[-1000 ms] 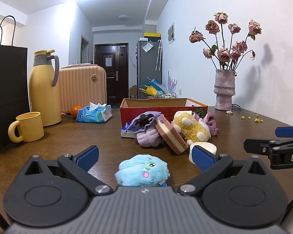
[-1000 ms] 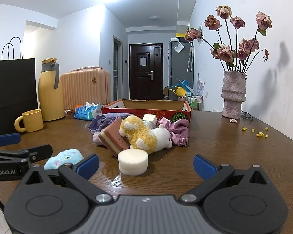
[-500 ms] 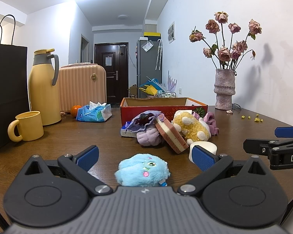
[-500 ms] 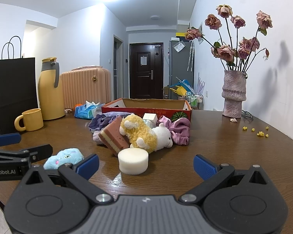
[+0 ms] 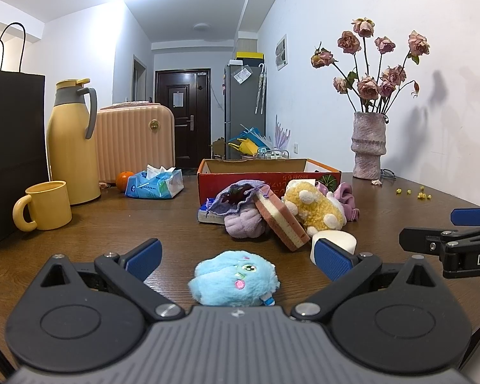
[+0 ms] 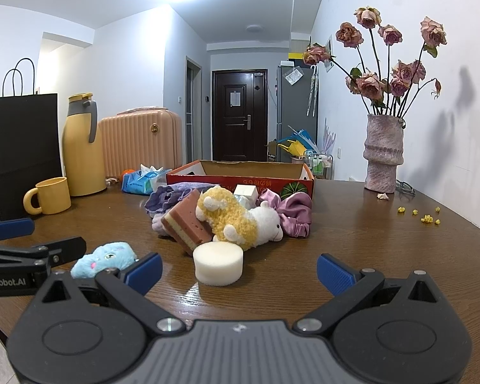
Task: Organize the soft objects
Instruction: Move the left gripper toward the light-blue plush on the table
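Blue plush (image 5: 235, 277) face toward left gripper (image 5: 236, 257) — long axis crosswise; both grippers spread, right gripper (image 6: 239, 270) empty

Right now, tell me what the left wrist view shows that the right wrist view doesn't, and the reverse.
Only the left wrist view: the blue plush toy whole, lying between the open jaws of the left gripper.
Only the right wrist view: the sheep plush's white face and the white cube behind it.
Both: round white sponge, layered sponge, red cardboard box.
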Action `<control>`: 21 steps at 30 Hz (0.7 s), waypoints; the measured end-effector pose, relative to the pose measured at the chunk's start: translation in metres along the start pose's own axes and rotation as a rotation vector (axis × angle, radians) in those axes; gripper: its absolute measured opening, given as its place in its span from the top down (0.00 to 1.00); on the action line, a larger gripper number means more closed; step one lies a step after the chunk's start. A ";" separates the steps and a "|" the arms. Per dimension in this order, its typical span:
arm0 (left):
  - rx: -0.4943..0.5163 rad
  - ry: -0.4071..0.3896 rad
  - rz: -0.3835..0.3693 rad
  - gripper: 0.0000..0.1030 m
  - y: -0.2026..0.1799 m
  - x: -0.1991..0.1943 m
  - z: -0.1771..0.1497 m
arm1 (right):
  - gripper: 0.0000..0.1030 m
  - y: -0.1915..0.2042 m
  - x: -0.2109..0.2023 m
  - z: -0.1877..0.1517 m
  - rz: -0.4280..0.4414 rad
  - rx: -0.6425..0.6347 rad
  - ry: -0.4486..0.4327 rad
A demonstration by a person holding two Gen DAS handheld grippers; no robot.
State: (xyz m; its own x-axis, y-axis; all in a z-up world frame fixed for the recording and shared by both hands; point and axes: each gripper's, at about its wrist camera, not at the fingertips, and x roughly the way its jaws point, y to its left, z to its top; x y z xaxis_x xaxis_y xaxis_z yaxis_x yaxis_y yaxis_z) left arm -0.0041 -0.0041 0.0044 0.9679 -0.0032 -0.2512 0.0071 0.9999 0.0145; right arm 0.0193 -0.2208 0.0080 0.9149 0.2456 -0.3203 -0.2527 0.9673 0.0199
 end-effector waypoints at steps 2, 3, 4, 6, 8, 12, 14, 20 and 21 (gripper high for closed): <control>0.000 0.000 0.000 0.00 -0.001 -0.001 0.001 | 0.00 0.000 0.000 0.000 0.000 0.000 0.000; 0.000 0.000 0.000 0.00 0.000 0.000 0.000 | 0.00 0.000 0.000 0.000 0.000 0.000 0.000; 0.000 0.000 0.000 0.00 0.000 0.000 0.000 | 0.00 0.001 0.000 0.000 0.000 0.000 0.000; 0.000 0.001 0.000 0.00 0.000 0.000 0.000 | 0.00 0.000 0.000 0.000 0.000 0.000 0.000; 0.000 0.001 0.000 0.00 0.000 0.000 0.000 | 0.00 0.000 0.000 0.000 0.000 0.000 0.001; 0.000 0.001 0.000 0.00 0.000 0.000 0.000 | 0.00 0.000 0.001 0.000 0.000 0.000 0.002; 0.000 0.002 -0.001 0.00 0.000 0.000 0.000 | 0.00 0.000 0.001 0.000 0.000 0.000 0.002; -0.001 0.003 0.000 0.00 0.000 0.000 0.000 | 0.00 0.000 0.004 -0.010 0.000 0.001 0.006; -0.001 0.003 -0.001 0.00 0.000 0.000 -0.002 | 0.00 0.000 0.004 -0.009 0.000 0.001 0.006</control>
State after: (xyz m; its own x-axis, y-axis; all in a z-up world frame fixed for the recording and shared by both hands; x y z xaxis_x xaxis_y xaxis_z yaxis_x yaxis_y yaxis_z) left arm -0.0042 -0.0042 0.0027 0.9671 -0.0038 -0.2545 0.0075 0.9999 0.0136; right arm 0.0201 -0.2206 -0.0021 0.9130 0.2452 -0.3260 -0.2525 0.9674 0.0207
